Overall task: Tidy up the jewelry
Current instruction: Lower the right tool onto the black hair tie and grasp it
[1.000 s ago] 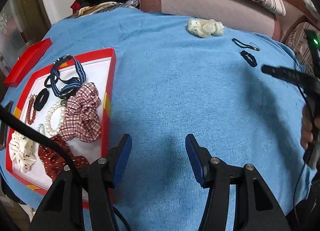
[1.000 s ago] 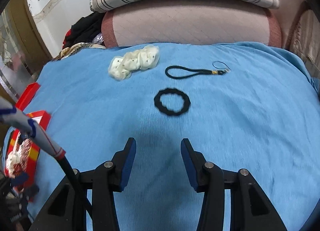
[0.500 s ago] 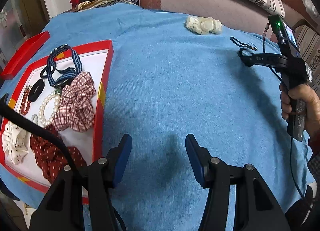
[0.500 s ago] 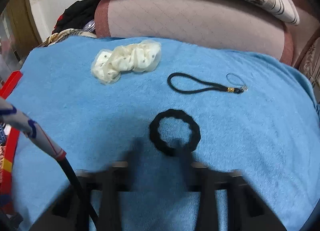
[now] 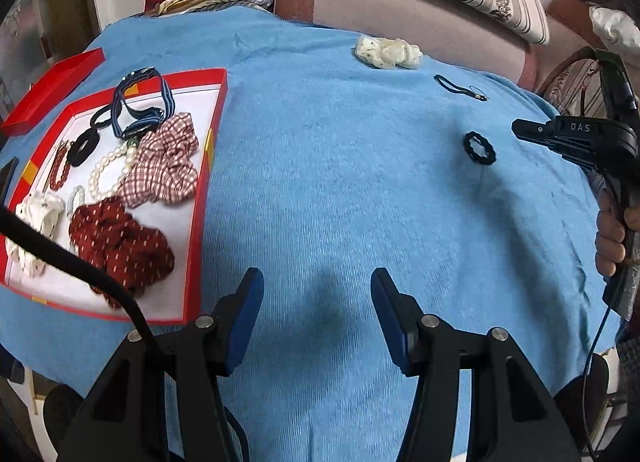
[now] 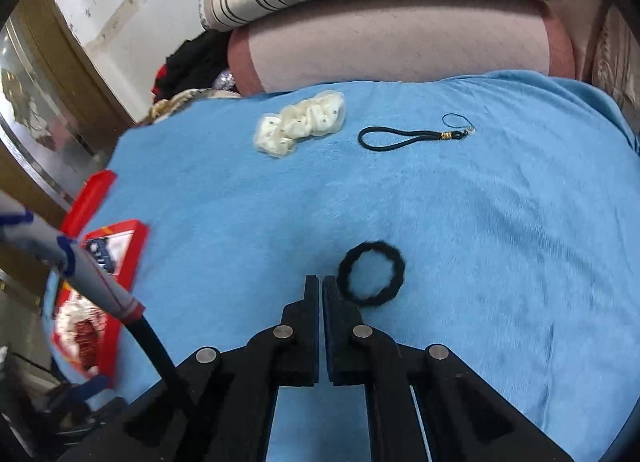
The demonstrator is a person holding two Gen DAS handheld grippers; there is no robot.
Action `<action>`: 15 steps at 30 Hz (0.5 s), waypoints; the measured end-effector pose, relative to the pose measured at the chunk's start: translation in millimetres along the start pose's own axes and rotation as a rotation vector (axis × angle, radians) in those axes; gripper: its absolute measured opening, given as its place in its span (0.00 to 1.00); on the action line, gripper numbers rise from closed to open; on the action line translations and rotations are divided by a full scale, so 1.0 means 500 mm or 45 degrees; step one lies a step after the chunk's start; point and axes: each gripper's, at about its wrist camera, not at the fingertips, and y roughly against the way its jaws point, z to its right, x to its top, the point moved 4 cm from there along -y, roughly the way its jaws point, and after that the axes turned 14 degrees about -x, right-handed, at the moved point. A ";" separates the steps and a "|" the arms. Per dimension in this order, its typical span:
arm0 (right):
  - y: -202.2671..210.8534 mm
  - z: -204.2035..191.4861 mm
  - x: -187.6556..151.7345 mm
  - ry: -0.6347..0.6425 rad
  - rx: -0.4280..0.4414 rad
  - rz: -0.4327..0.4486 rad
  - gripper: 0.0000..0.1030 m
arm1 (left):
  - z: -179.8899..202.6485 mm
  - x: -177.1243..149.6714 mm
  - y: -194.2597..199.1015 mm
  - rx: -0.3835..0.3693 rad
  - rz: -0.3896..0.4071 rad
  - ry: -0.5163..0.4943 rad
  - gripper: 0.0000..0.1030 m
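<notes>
A small black hair tie (image 6: 370,274) (image 5: 479,147) lies flat on the blue cloth. My right gripper (image 6: 321,282) (image 5: 516,127) is shut with nothing between its fingers, its tips just left of the tie and not on it. Farther back lie a cream scrunchie (image 6: 300,123) (image 5: 388,51) and a black cord strap (image 6: 412,137) (image 5: 460,87). My left gripper (image 5: 316,302) stands open and empty over bare cloth. To its left, the red tray (image 5: 200,197) holds several scrunchies, hair ties, a pearl string and a striped band.
The tray's red lid (image 5: 52,89) lies at the far left. Pink and striped cushions (image 6: 400,41) rise behind the cloth's back edge. A person's hand (image 5: 612,234) holds the right gripper at the right edge. A cable (image 5: 80,262) crosses over the tray.
The right gripper's jaws went from open to shut. It reached to the black hair tie, then drew back. The tie stays on the cloth. The left gripper shifted slightly, still open.
</notes>
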 end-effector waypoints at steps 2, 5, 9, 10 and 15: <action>0.010 -0.013 -0.009 0.029 -0.013 0.006 0.03 | 0.004 -0.010 0.009 -0.010 0.003 0.001 0.53; -0.004 -0.015 -0.015 0.009 -0.057 -0.014 0.05 | 0.005 -0.027 0.023 -0.021 0.007 0.000 0.53; -0.037 0.013 -0.020 -0.076 -0.153 -0.026 0.54 | 0.000 -0.036 0.036 -0.024 0.018 0.006 0.53; -0.049 0.020 -0.020 -0.091 -0.179 -0.028 0.55 | -0.002 -0.038 0.039 -0.018 0.022 0.005 0.53; -0.111 0.025 -0.013 -0.088 -0.237 -0.080 0.55 | -0.009 -0.038 0.034 -0.001 0.019 0.012 0.53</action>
